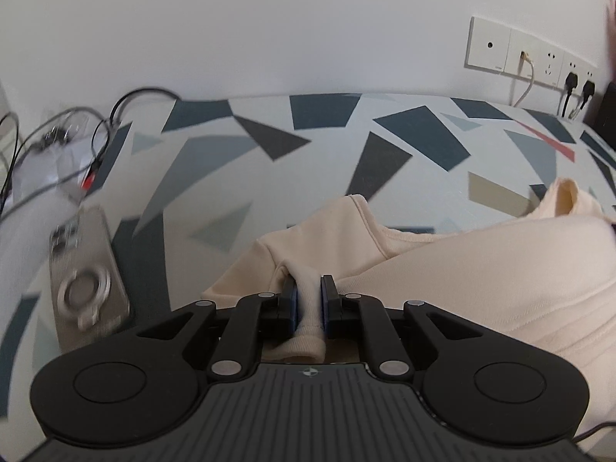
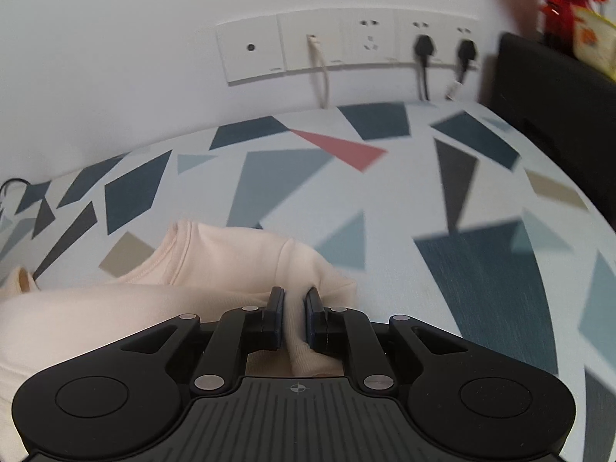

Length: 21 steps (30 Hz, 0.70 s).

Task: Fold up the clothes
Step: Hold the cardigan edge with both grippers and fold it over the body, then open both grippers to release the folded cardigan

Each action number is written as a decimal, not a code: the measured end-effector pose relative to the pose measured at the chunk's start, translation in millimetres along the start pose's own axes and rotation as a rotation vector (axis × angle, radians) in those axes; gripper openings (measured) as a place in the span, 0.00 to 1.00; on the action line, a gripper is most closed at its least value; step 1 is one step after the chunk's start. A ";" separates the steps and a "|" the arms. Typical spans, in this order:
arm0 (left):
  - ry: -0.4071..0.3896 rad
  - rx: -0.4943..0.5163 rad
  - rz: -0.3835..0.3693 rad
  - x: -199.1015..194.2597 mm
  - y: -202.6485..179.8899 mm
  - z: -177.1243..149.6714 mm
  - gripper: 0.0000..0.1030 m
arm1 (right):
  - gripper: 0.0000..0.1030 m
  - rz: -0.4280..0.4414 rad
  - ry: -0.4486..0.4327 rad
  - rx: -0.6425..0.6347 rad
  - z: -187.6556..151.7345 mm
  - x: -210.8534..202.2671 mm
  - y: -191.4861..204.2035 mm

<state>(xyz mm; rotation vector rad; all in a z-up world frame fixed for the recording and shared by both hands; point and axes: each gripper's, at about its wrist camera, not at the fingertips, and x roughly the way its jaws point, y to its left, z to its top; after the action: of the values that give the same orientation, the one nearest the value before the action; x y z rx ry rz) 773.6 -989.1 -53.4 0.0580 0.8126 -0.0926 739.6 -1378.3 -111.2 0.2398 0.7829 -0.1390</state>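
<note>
Fingers (image 1: pixel 327 296) of our left gripper (image 1: pixel 308 288) pinch cream garment (image 1: pixel 481 269) cuff; right gripper (image 2: pixel 294 300) clamps other cuff. Garment lies bunched on patterned tabletop (image 2: pixel 385 200), between both grippers. Phone (image 1: pixel 86 269) at left, wall sockets (image 2: pixel 346 42) behind.

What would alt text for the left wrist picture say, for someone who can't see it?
A black two-finger tool pinches a fold of a cream garment that lies on a tablecloth patterned with grey and blue shapes. A blurred phone with a ring holder lies to the left, and wall sockets with plugged-in cables show at upper right.
</note>
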 end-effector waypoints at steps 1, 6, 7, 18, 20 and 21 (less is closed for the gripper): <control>-0.002 0.003 -0.001 -2.7 -0.5 -3.0 0.12 | 0.10 0.001 -0.002 0.008 -4.7 -4.9 -1.5; 0.003 -0.038 -0.044 0.7 7.7 0.0 0.16 | 0.10 0.028 -0.031 0.114 -17.6 -16.3 -15.2; 0.017 -0.055 -0.061 2.8 11.2 4.2 0.16 | 0.10 0.034 -0.035 0.131 -17.9 -16.0 -17.0; -0.191 -0.023 -0.047 -92.4 29.2 11.5 0.75 | 0.63 0.102 -0.131 0.149 17.0 -77.9 -16.8; -0.184 0.020 -0.039 -102.8 24.8 -0.5 0.75 | 0.64 0.148 -0.130 0.124 12.8 -91.4 -18.6; -0.171 0.043 -0.046 -105.7 21.0 -8.2 0.75 | 0.64 0.163 -0.121 0.103 7.2 -96.5 -17.8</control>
<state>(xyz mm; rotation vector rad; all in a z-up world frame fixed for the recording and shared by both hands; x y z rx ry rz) 697.6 -961.1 18.2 0.0714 0.6408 -0.1564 673.0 -1393.9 -40.4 0.3878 0.6341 -0.0395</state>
